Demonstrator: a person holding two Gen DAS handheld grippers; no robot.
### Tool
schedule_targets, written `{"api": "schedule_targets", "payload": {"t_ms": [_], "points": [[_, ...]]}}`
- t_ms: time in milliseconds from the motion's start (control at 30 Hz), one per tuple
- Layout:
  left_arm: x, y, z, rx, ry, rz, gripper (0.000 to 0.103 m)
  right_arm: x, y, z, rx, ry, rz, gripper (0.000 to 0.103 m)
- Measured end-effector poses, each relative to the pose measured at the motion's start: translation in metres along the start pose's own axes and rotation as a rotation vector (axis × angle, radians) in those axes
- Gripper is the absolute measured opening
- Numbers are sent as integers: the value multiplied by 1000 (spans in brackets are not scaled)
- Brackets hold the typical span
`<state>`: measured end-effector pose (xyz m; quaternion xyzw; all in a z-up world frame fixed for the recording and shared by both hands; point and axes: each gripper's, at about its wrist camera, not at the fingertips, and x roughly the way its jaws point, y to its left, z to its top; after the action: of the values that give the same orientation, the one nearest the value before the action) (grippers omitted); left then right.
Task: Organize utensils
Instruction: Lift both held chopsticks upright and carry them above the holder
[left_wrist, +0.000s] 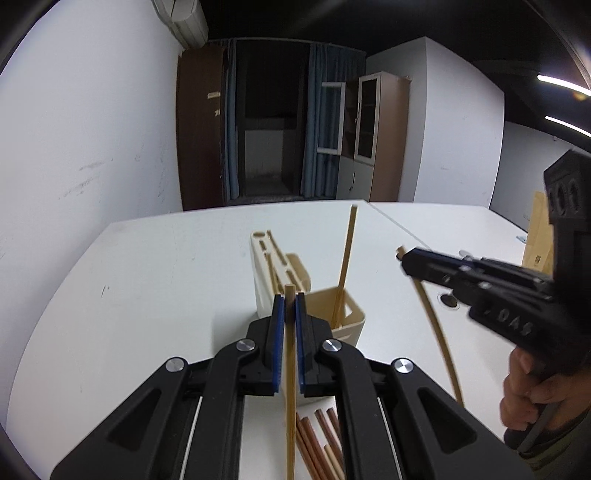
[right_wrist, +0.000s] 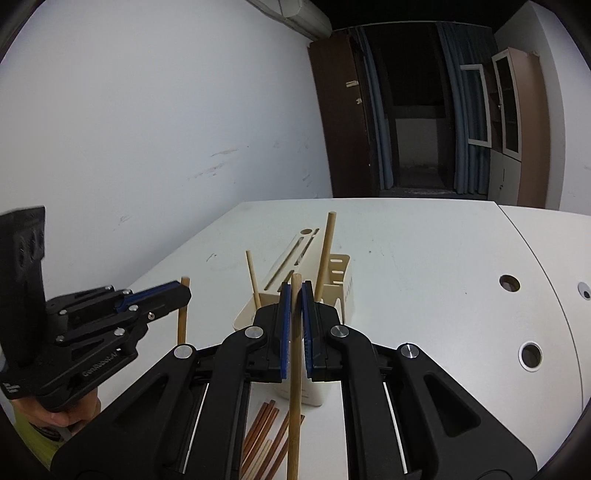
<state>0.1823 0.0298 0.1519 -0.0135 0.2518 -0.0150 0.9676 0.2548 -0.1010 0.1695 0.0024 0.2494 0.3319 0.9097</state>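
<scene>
My left gripper (left_wrist: 290, 295) is clenched on a pale chopstick (left_wrist: 290, 387), its long axis running upright between my blue pads. My right gripper (right_wrist: 295, 290) pinches a second chopstick (right_wrist: 294, 387) the same way. Both hang above the cream utensil holder (left_wrist: 351, 317), where more sticks (right_wrist: 325, 254) lean. Reddish chopsticks (right_wrist: 262, 439) lie on the white table (left_wrist: 147, 295), open all around.
</scene>
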Motion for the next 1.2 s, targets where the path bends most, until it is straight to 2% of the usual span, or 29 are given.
{"api": "schedule_targets", "payload": {"t_ms": [467,567,900,1033,1100,1200], "points": [[-34,-12,28,2,-229,-28,6,-8,19,15,-49,-206,-20,5],[-37,-10,33,-13,-270,-32,6,-15,23,18,-50,-279,-13,5],[-63,-5,46,-52,-488,-28,6,-33,8,27,-12,-560,-32,5],[-71,-8,46,-61,-577,-30,6,-37,1,29,31,-621,-11,5],[-74,-9,45,-67,-620,-29,6,-39,1,27,9,-666,-12,5],[-79,-14,43,-70,-694,-26,6,-44,-1,23,9,-741,29,5]]}}
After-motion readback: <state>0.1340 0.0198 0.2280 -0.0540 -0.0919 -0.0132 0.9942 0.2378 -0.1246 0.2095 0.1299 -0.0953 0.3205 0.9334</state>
